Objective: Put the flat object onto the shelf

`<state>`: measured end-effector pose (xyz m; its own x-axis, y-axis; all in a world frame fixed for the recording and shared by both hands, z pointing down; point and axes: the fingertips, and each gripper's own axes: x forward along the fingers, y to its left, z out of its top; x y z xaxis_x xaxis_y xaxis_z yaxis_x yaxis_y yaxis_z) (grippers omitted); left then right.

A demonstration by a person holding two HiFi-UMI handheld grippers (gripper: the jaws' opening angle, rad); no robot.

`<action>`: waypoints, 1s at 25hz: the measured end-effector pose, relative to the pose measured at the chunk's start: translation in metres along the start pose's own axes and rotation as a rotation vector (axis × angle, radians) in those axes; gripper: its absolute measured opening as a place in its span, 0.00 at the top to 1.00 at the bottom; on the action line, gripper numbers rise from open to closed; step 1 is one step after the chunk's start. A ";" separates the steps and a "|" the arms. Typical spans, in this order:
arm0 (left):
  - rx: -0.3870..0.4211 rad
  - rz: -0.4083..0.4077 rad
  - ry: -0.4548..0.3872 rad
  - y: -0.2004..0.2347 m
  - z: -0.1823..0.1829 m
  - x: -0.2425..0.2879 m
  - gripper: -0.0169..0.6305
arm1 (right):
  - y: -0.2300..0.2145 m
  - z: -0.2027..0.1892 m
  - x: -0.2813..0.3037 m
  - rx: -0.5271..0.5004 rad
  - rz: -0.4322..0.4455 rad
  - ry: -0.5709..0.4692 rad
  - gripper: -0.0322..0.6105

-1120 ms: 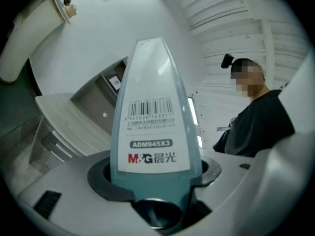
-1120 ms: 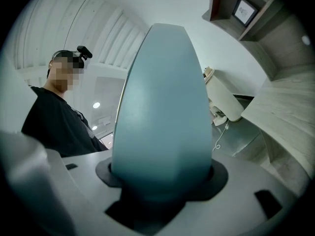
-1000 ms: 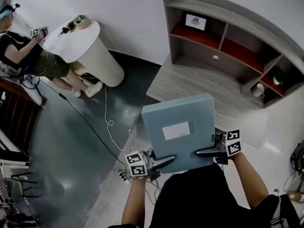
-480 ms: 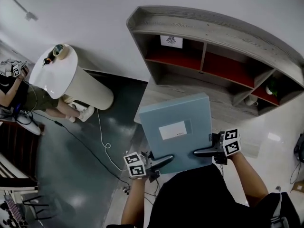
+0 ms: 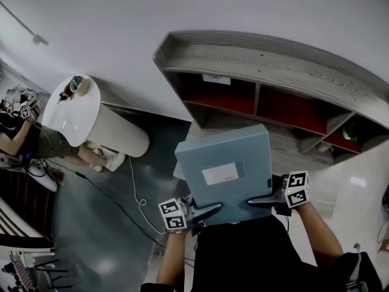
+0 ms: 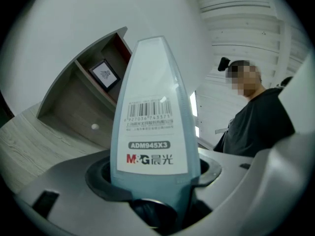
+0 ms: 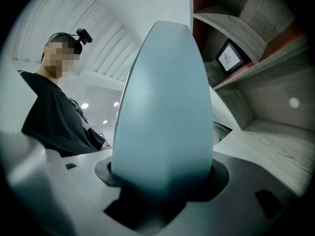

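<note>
While the left gripper [image 5: 206, 210] and right gripper [image 5: 262, 200] each clamp its near edge, jaws wide, the flat box file [image 5: 226, 163] is held level in front of the shelf [image 5: 267, 59], not on it. Box: rigid, smooth pale-blue plastic. Shelf: grey wood-grain, red back panels. White round pedestal table [image 5: 76, 111] off left. Spine label [image 6: 150, 149]: "M&G", "ADM945X3", barcode.

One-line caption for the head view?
Left gripper and right gripper hold a blue box before the grey shelf.

A pale blue file box [image 5: 240, 148] with a white label [image 5: 222, 174] is seen; at 12 o'clock, the grey wood-grain shelf [image 5: 273, 59] is backed red.
</note>
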<state>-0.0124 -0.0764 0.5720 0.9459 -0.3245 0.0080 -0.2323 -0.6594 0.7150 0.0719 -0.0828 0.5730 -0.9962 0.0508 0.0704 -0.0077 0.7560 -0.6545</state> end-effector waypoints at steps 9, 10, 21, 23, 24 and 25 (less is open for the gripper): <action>0.091 -0.042 0.029 0.007 0.058 0.005 0.50 | -0.007 0.052 0.005 -0.092 -0.068 -0.045 0.49; 0.101 -0.053 0.029 0.007 0.066 0.004 0.50 | -0.006 0.059 0.007 -0.105 -0.080 -0.048 0.49; 0.271 -0.178 0.110 0.020 0.201 0.000 0.50 | -0.017 0.181 0.035 -0.245 -0.221 -0.157 0.48; 0.290 -0.185 0.123 0.018 0.218 -0.002 0.49 | -0.016 0.197 0.039 -0.259 -0.233 -0.170 0.48; 0.299 -0.189 0.127 0.016 0.227 -0.002 0.49 | -0.014 0.204 0.041 -0.266 -0.238 -0.178 0.48; 0.308 -0.194 0.131 0.015 0.235 -0.003 0.49 | -0.013 0.212 0.042 -0.272 -0.245 -0.185 0.48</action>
<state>-0.0718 -0.2450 0.4183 0.9952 -0.0976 -0.0032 -0.0848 -0.8793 0.4686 0.0118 -0.2287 0.4248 -0.9667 -0.2516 0.0469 -0.2483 0.8774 -0.4106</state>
